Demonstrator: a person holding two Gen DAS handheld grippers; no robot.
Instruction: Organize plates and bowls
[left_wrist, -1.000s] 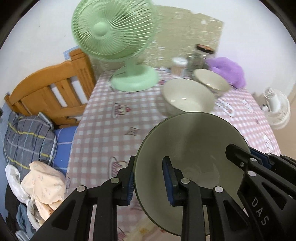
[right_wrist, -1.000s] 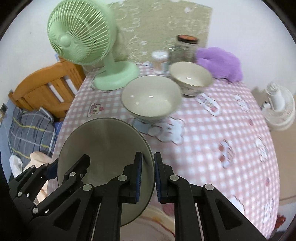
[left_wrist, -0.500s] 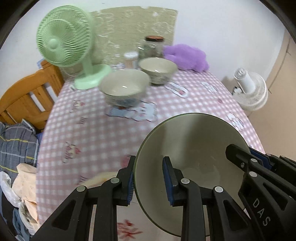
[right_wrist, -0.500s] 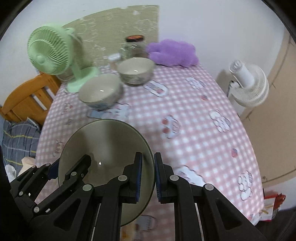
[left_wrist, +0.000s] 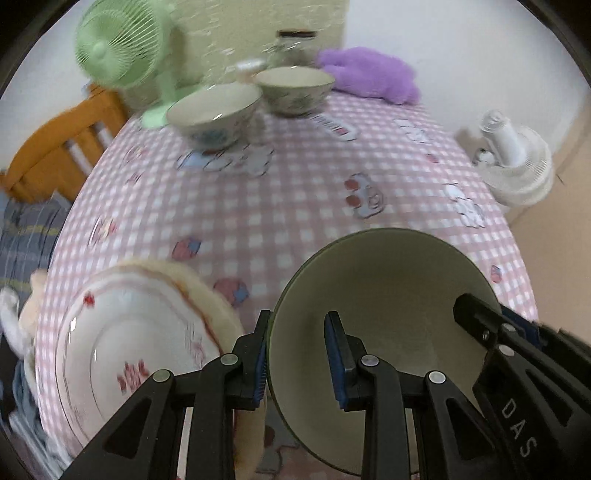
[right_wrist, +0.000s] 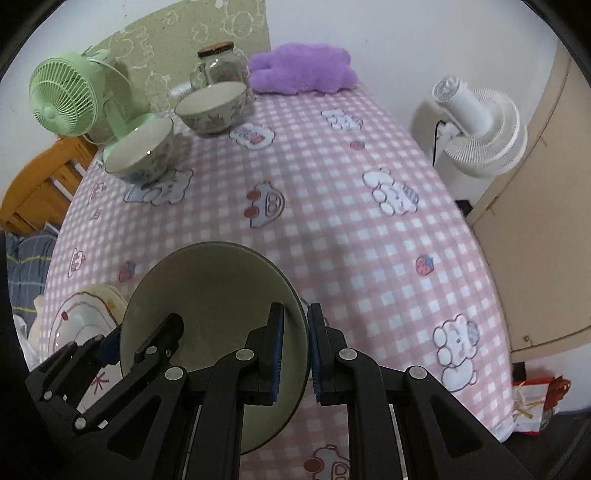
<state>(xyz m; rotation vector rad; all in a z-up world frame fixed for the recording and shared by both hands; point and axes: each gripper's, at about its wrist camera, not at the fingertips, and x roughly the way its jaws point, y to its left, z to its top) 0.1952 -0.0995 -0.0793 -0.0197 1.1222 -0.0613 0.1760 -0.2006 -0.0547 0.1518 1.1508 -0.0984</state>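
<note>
- My left claw (left_wrist: 297, 356) & right claw (right_wrist: 295, 345) each pinch opposite rims of the dark green bowl (left_wrist: 373, 314), held over table's near edge.
- Left cam only: full white plate (left_wrist: 136, 343) at near-left corner.
- Right cam only: red bag (right_wrist: 535, 402) on floor.
- Two patterned bowls (right_wrist: 142, 155) (right_wrist: 212, 107) at far-left corner, insides look bare.

Green fan (right_wrist: 68, 99) at the bench's (right_wrist: 332, 221) far-left corner, a glass jar (right_wrist: 221, 64) beside a purple plush (right_wrist: 301, 70), possibly a cushion; white fan (right_wrist: 480, 129) off right.
</note>
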